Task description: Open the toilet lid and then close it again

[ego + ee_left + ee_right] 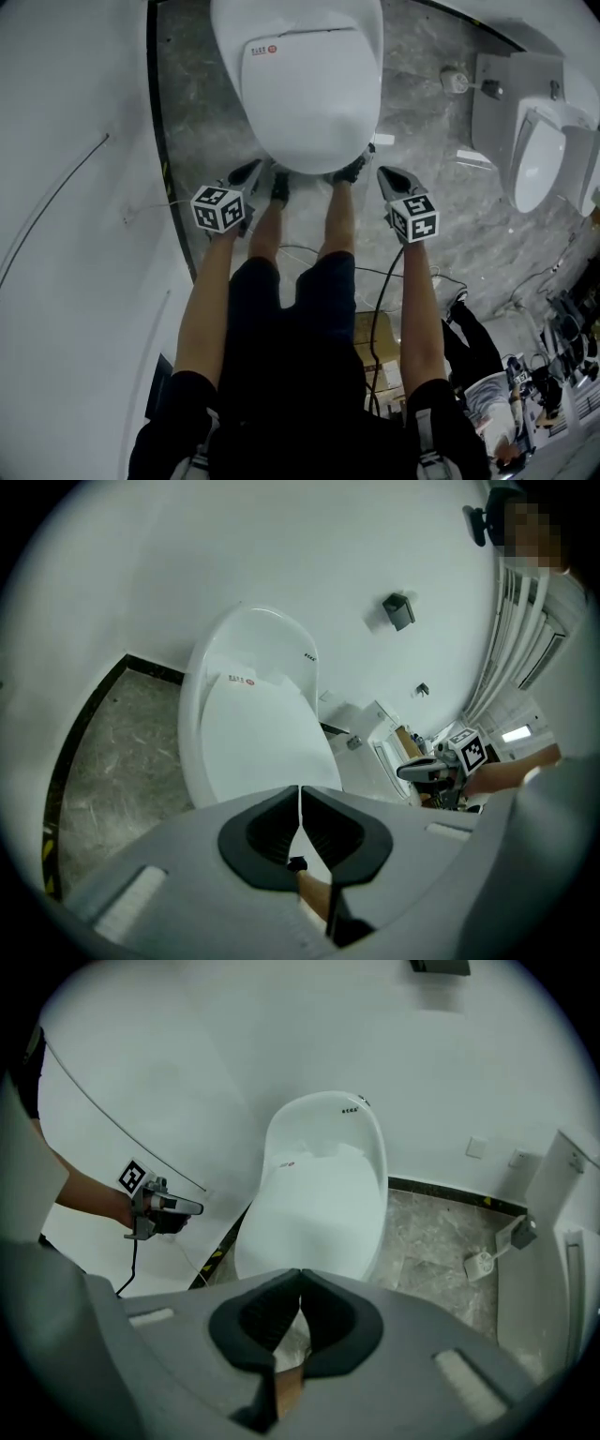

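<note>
Toilet lid [309, 89] lies shut on the bowl, its long axis running away from the person and its front edge nearest. Left tool [253, 169] and right tool [384, 173] flank that edge, both clenched on nothing and about equally near.

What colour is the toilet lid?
The toilet lid is white all over. It shows best in the head view.

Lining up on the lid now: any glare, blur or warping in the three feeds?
Head view: toilet lid sharp and evenly lit, foreground dark. Left gripper view: heavy fisheye, black corners, little contrast on the white lid. Right gripper view: same fisheye, no glare, lid crisp.
</note>
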The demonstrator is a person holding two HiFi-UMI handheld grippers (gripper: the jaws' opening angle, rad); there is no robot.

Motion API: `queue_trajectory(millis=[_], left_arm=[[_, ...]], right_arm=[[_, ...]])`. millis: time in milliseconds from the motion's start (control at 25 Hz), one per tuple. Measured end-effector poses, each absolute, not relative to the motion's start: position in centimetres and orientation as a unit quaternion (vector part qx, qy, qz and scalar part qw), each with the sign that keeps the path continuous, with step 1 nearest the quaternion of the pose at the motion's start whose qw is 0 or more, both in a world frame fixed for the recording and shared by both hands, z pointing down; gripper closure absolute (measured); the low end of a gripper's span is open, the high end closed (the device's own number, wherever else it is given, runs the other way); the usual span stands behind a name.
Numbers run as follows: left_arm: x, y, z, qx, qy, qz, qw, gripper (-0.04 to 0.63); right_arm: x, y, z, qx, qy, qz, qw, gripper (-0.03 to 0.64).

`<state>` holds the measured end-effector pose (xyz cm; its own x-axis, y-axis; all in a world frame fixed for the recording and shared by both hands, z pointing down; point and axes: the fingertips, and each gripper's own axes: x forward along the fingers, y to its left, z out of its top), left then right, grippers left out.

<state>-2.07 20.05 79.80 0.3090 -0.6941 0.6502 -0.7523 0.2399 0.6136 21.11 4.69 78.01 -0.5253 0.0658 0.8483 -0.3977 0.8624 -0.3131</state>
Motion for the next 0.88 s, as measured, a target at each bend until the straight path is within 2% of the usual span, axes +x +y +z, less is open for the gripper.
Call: queue_trajectory(millis=[360, 880], left_arm=[[-0.9, 20.3, 84.6, 0.576, -0.599, -0.025, 0.555, 0.577], [1.5, 22.5, 92.9, 0.562, -0.553, -0.003, 0.615, 0.558]], right_arm=[[21.4, 5.8, 82.9, 0.08, -0.827, 0.271, 0.486, 0.614], [22.9, 8.0, 88.5, 0.047, -0.804, 0.286, 0.519, 0.614]])
